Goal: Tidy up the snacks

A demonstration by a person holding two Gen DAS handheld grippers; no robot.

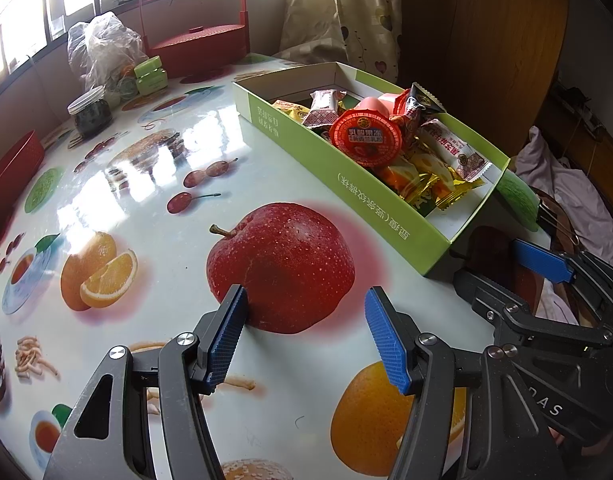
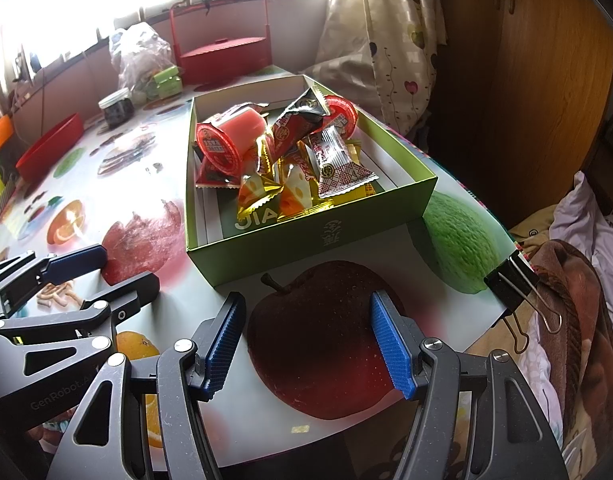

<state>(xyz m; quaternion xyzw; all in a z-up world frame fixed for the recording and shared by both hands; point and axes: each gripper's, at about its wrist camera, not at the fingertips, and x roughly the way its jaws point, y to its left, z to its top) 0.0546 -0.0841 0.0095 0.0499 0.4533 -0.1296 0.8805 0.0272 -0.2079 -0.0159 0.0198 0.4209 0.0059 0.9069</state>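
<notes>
A shallow green cardboard box (image 1: pixel 370 200) (image 2: pixel 306 244) lies on the fruit-print tablecloth. It holds several snacks: red-lidded jelly cups (image 1: pixel 366 138) (image 2: pixel 220 146), white-and-red wrapped bars (image 1: pixel 456 152) (image 2: pixel 338 164), a dark cone-shaped packet (image 2: pixel 298 120) and yellow candy packets (image 1: pixel 422 188) (image 2: pixel 266 194). My left gripper (image 1: pixel 306 336) hovers open over a printed apple, left of and nearer than the box, with nothing between its fingers. My right gripper (image 2: pixel 310 344) stands open and empty just in front of the box's near wall; in the left wrist view it shows at the right edge (image 1: pixel 538 276).
A red lidded carrier with a tall handle (image 1: pixel 198 44) (image 2: pixel 226 52), a clear plastic bag (image 1: pixel 102 48), a small green box (image 1: pixel 150 74) and a dark jar (image 1: pixel 92 112) stand at the back. A red basin (image 2: pixel 50 152) sits left. A binder clip (image 2: pixel 514 284) grips the table's right edge.
</notes>
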